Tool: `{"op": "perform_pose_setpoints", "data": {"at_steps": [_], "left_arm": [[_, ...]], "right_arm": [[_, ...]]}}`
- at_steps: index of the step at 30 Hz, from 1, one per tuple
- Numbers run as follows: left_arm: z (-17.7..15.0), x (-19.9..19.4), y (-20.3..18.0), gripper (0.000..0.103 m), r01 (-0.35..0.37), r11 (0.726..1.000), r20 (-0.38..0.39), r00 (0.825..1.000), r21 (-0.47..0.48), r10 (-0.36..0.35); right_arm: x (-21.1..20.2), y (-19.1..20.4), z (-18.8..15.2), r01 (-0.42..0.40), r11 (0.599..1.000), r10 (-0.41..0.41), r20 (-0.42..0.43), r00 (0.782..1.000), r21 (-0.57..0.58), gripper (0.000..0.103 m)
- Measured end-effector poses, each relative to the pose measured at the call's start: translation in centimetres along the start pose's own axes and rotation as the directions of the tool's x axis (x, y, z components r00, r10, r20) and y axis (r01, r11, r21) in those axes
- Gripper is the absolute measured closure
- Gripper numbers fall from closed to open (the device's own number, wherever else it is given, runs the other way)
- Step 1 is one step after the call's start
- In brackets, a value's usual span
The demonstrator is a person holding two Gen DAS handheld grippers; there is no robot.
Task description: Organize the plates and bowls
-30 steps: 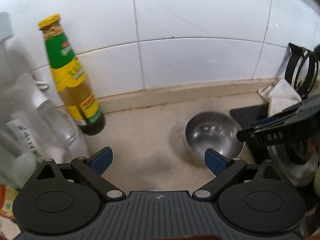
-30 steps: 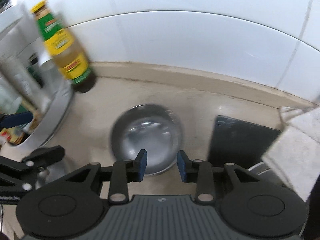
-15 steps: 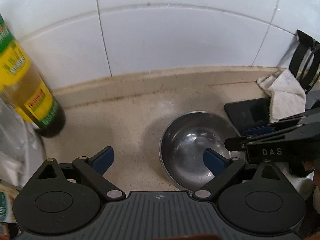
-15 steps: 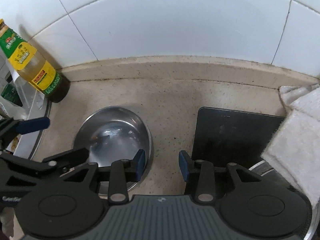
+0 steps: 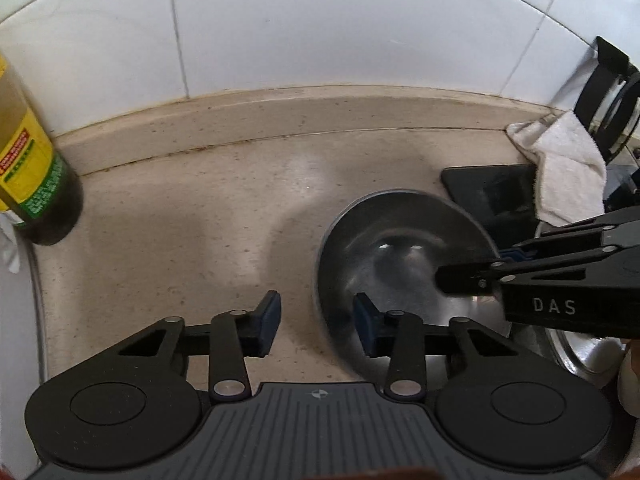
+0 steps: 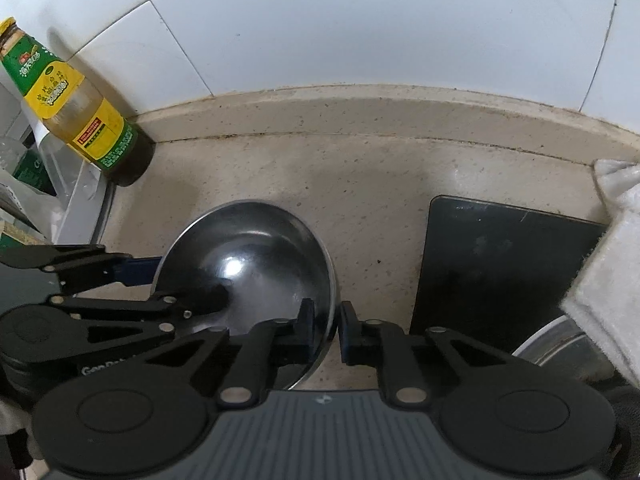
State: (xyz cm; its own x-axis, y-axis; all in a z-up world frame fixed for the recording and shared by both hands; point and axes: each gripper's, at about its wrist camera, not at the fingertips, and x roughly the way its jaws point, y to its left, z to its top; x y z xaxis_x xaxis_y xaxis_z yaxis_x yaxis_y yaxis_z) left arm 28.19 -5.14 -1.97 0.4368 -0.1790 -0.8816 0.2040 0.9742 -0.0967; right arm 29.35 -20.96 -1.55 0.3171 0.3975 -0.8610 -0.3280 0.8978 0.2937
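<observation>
A steel bowl (image 5: 400,248) (image 6: 248,256) sits on the beige counter. My left gripper (image 5: 316,320) straddles the bowl's left rim, one finger inside and one outside, with a gap still showing between pad and rim. My right gripper (image 6: 325,328) straddles the bowl's right rim, its pads close on both sides of the rim. Each gripper also shows in the other's view: the right one (image 5: 500,260), the left one (image 6: 136,276).
A yellow-labelled sauce bottle (image 6: 76,108) stands at the back left by the tiled wall. A black flat slab (image 6: 500,264) lies right of the bowl, with a white cloth (image 5: 564,168) on it. Another steel vessel's rim (image 6: 556,340) shows at the right.
Both grippers have come down over the bowl's opposite rims. The left jaws have narrowed a lot; the right jaws have closed in around the right rim.
</observation>
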Motion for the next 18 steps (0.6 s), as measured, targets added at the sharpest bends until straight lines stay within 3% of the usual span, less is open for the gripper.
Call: {"op": "perform_pose_setpoints", "data": {"at_steps": [6, 18], "left_arm": [[-0.4, -1.5, -1.6, 0.057, -0.003, 0.999, 0.036, 0.999, 0.054, 0.001], [-0.3, -4.1, -1.6, 0.057, 0.024, 0.999, 0.093, 0.995, 0.036, -0.027]], "right_arm": [[-0.7, 0.4, -0.3, -0.027, 1.0, 0.027, 0.004, 1.0, 0.016, 0.091], [-1.6, 0.3, -0.6, -0.058, 0.997, 0.056, 0.033, 0.998, 0.043, 0.092]]}}
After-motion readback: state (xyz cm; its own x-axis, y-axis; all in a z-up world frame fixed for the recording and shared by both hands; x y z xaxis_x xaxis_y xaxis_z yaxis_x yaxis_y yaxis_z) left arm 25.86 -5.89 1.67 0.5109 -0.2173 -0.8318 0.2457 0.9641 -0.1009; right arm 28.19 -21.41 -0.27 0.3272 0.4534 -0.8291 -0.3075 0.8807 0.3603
